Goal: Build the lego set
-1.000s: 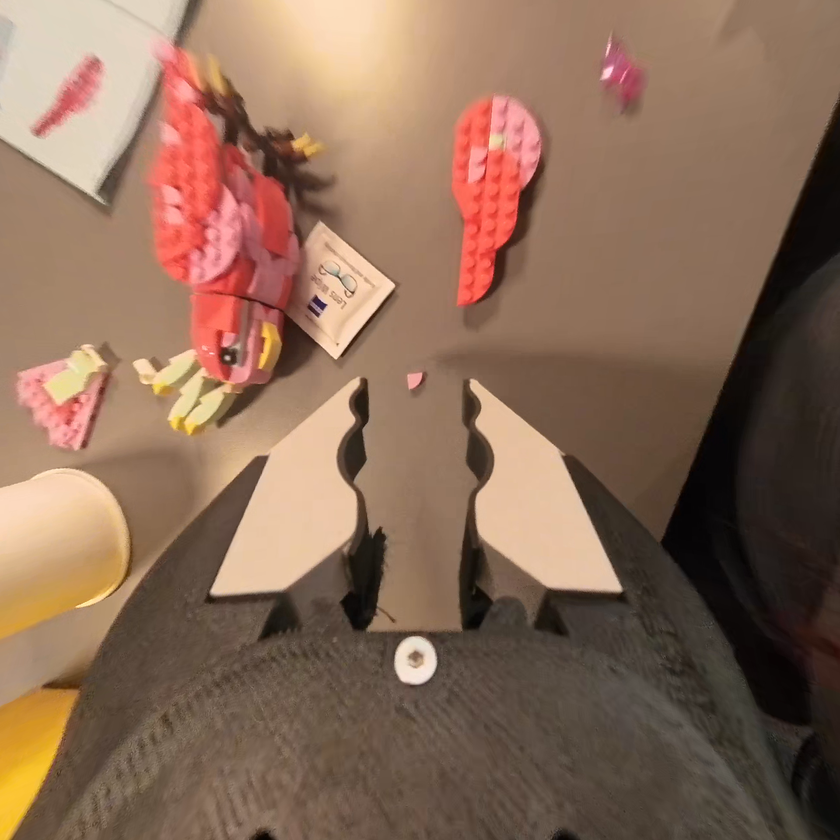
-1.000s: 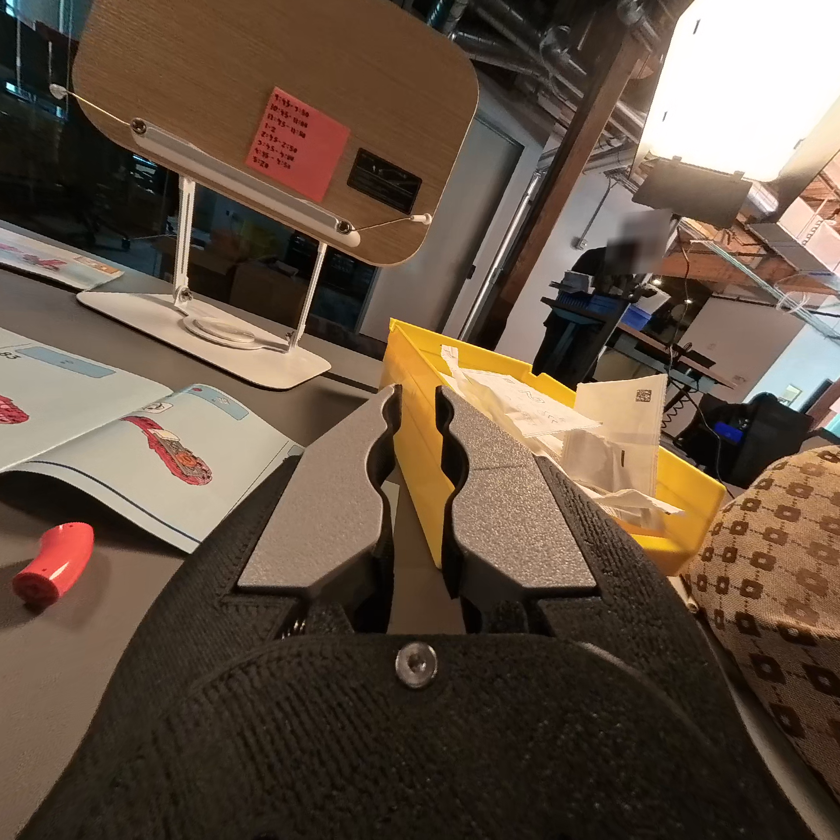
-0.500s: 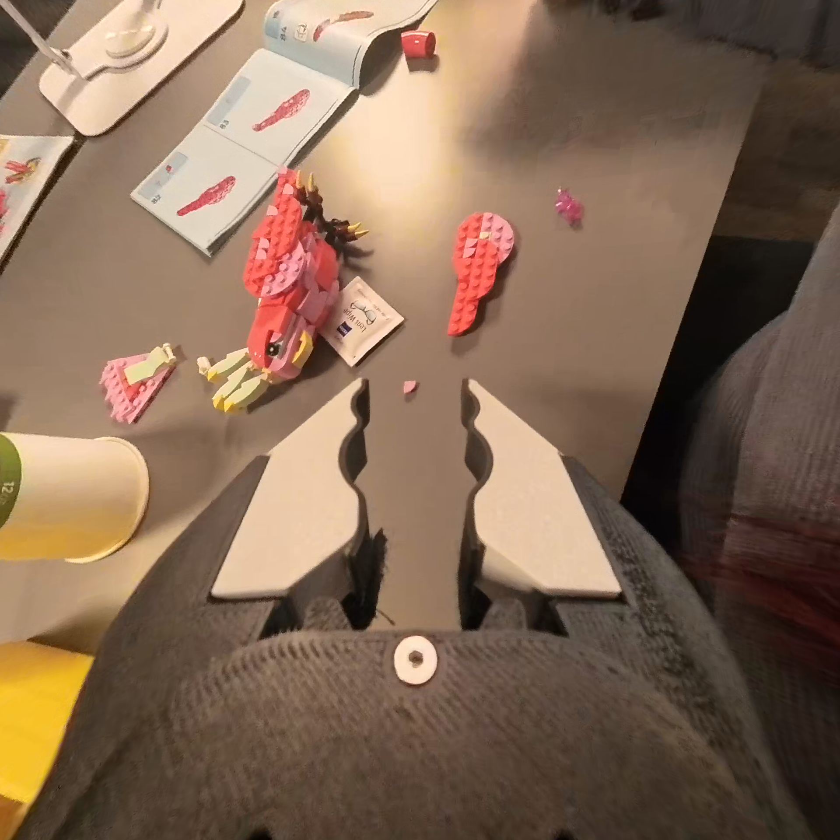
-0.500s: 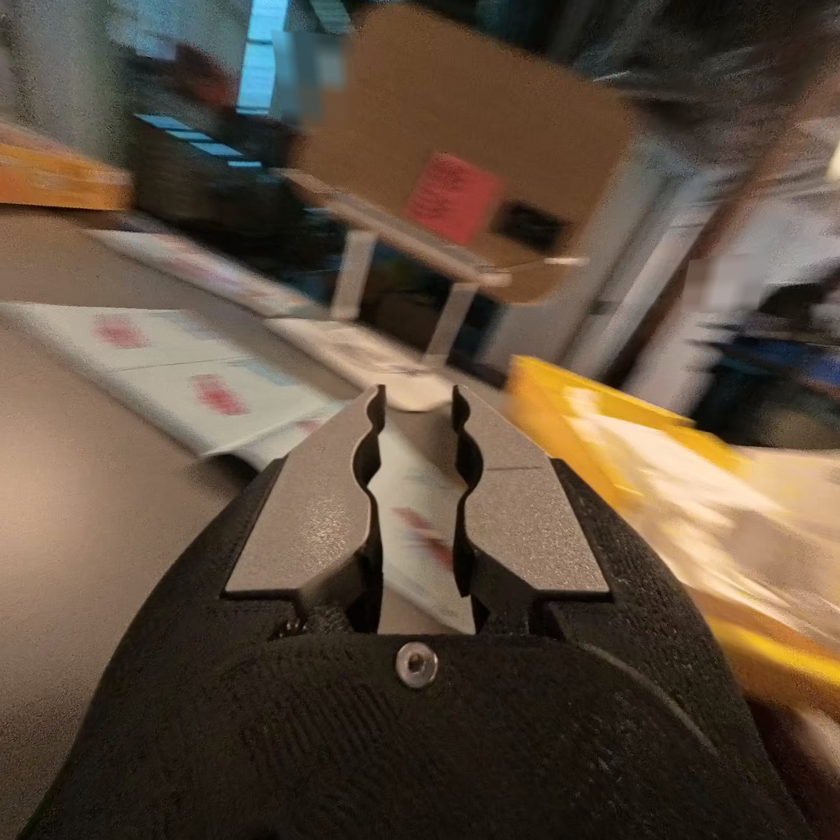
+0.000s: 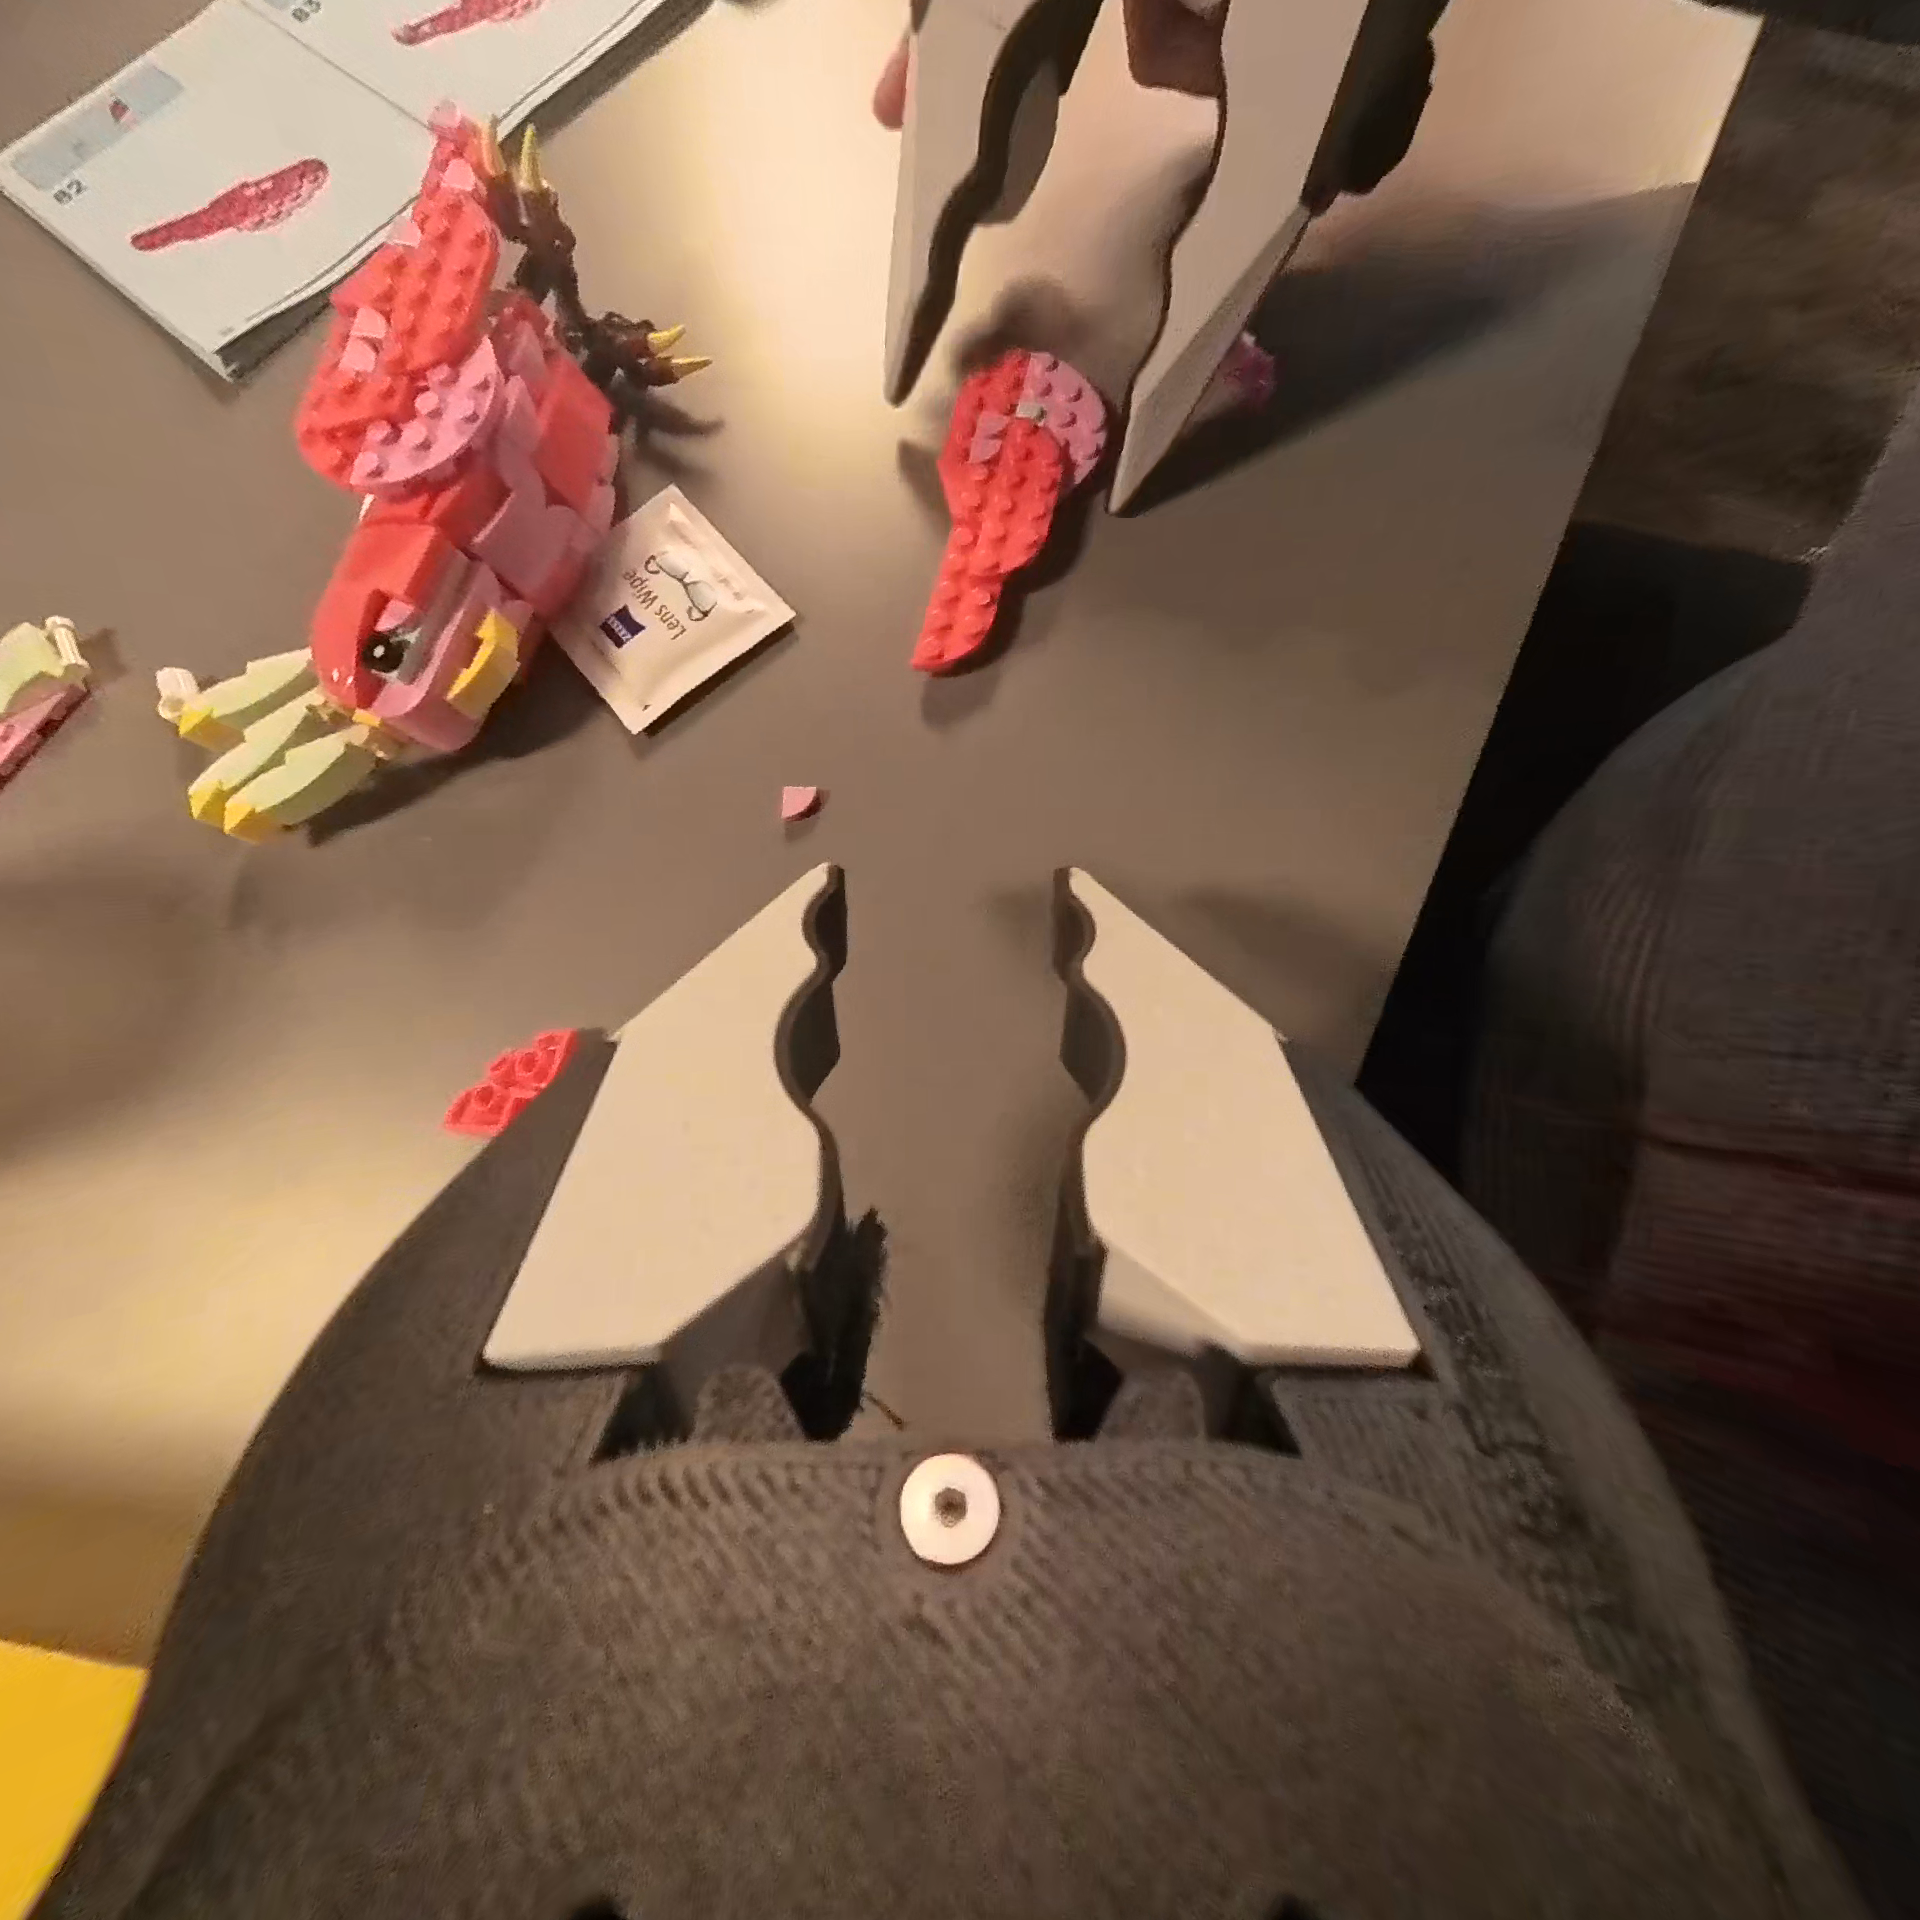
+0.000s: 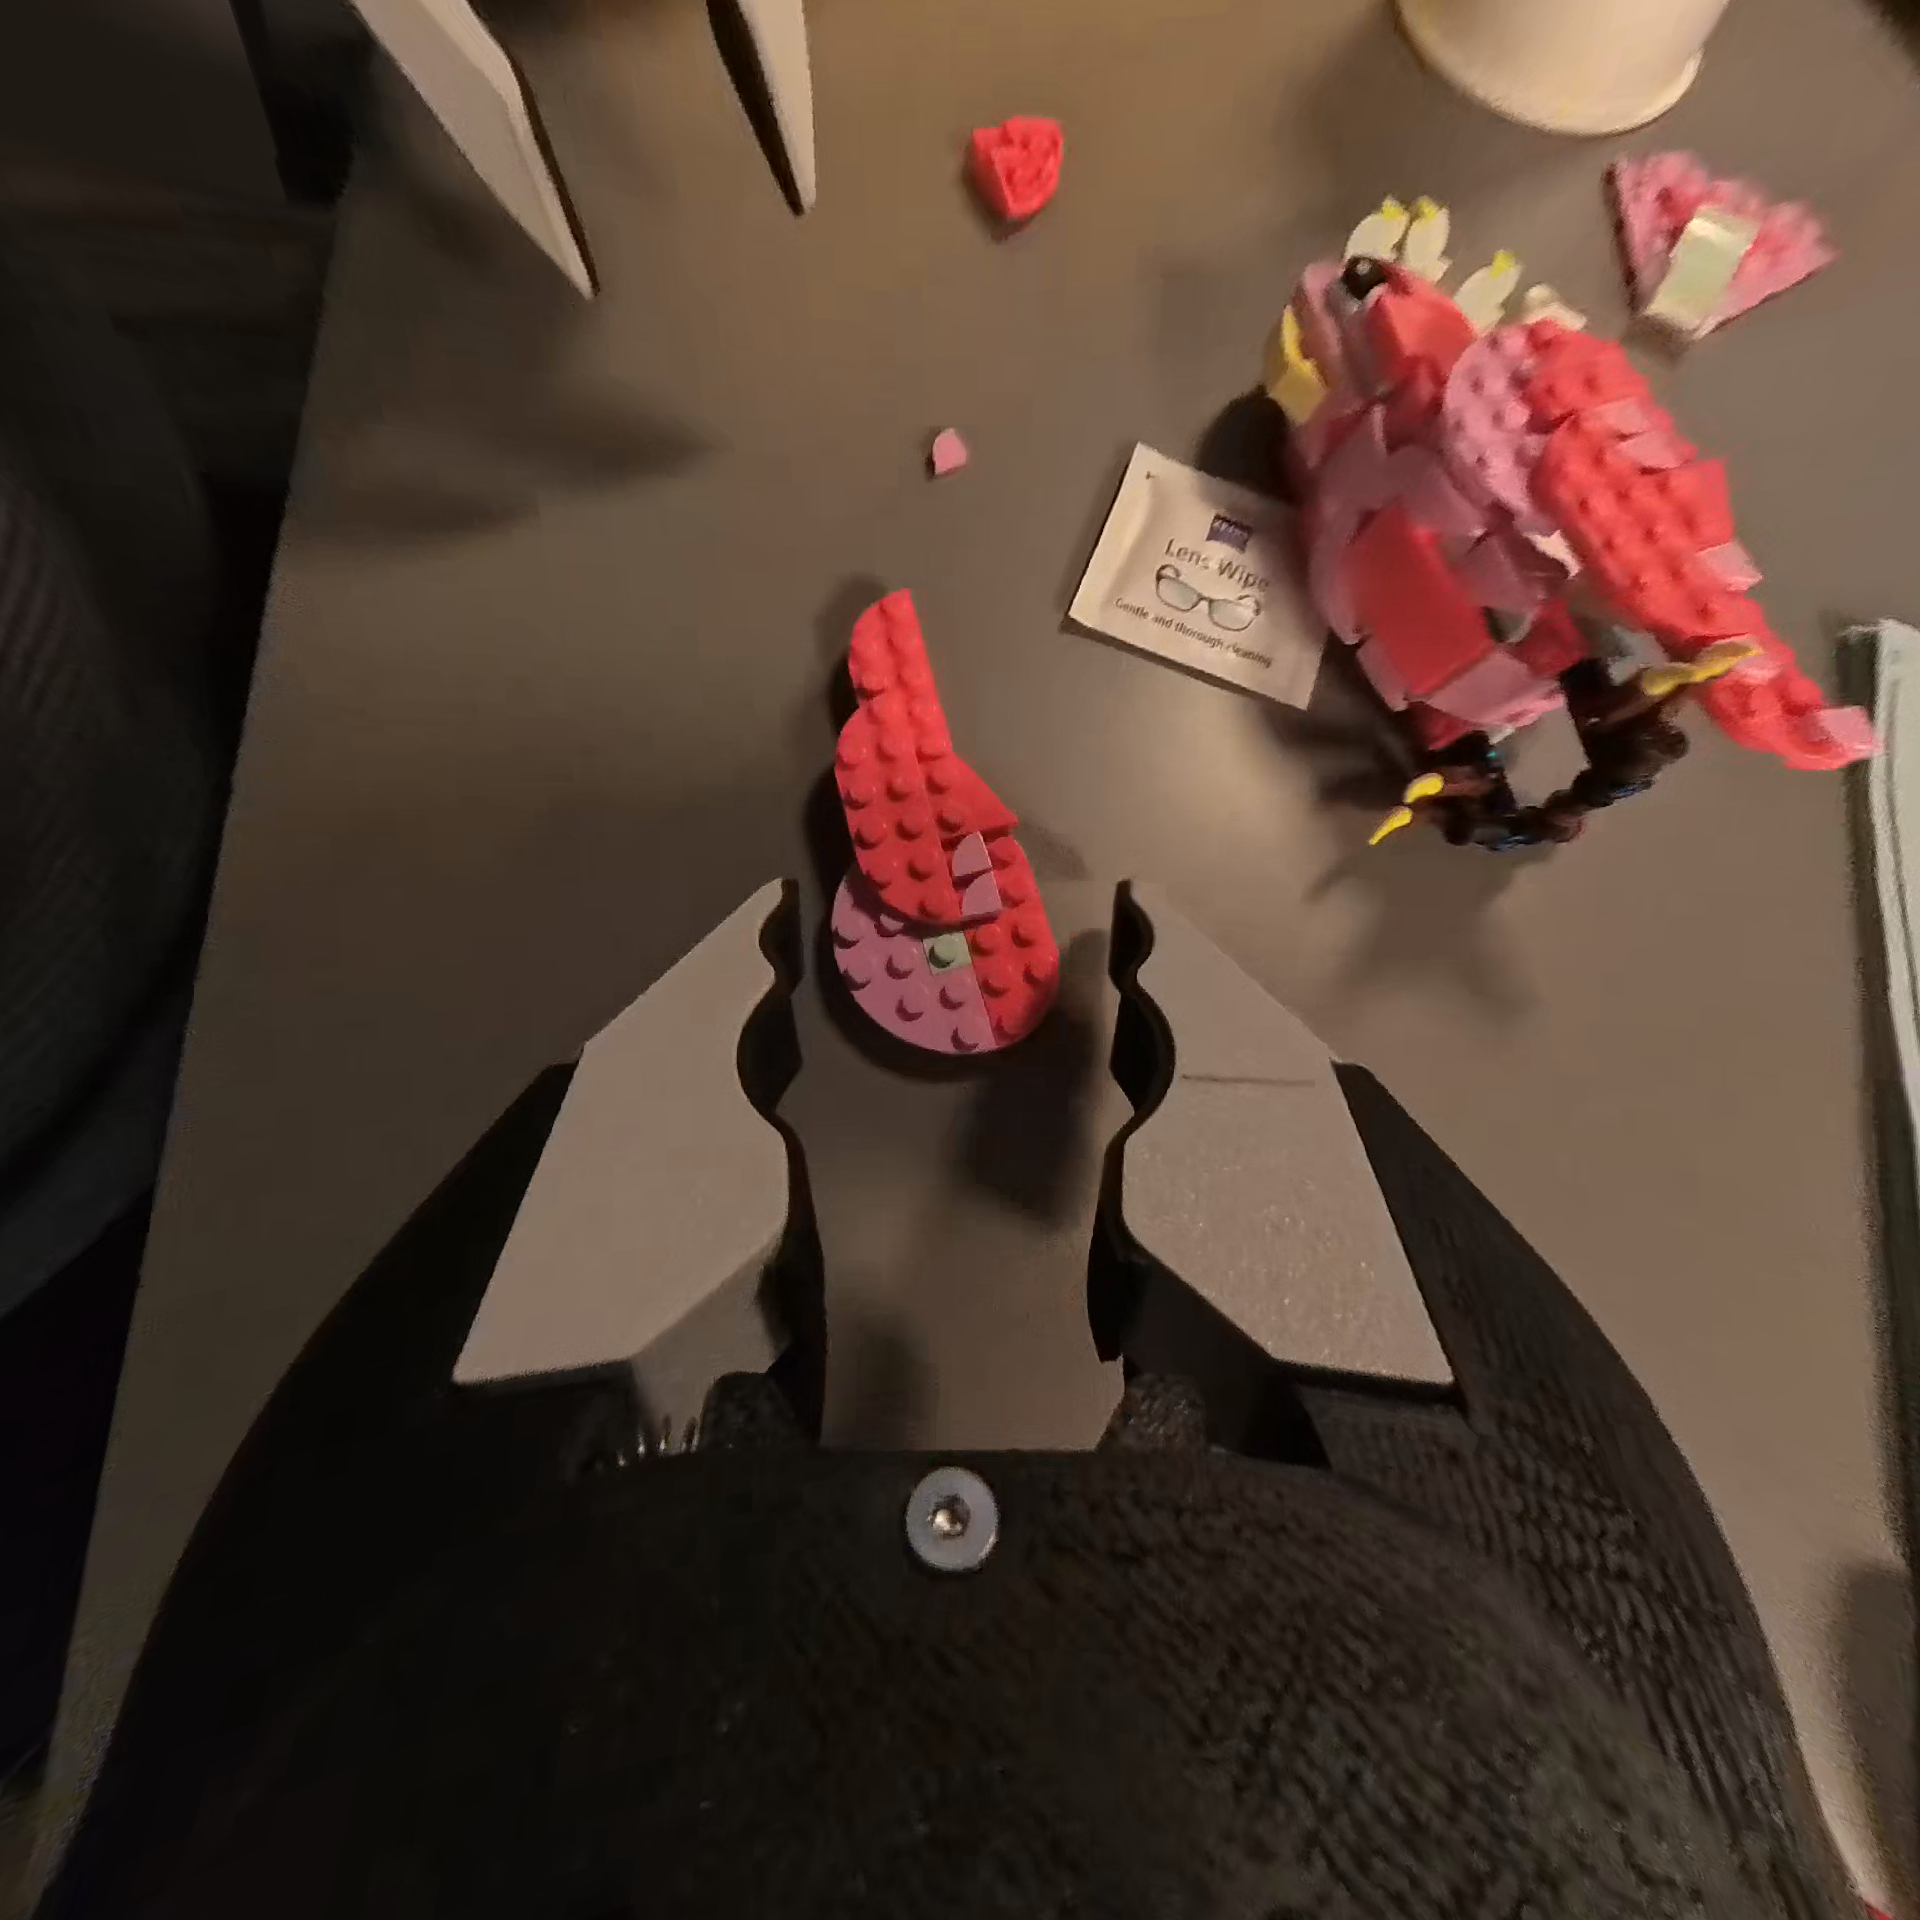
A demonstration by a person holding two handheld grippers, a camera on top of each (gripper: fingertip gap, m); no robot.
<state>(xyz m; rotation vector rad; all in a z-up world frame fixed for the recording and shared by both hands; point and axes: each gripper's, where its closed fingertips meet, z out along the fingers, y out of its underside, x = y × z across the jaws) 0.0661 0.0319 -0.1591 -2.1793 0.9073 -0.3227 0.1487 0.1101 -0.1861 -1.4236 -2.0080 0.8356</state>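
A hobby or work desk indoors under warm lamp light: a grey tabletop point(image 5: 1299, 675) strewn with toy bricks, a half-built red and pink brick bird point(image 5: 447, 488) at ten o'clock, an open instruction booklet point(image 5: 239, 177) beyond it, a paper cup point(image 6: 1548, 52).

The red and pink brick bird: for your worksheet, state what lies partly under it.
A white sachet lies with one corner tucked beneath the brick bird; that corner is hidden, the rest rests bare on the table.

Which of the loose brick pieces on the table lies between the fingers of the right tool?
The long red-and-pink wing plate; its round end sits between the open right tool, untouched.
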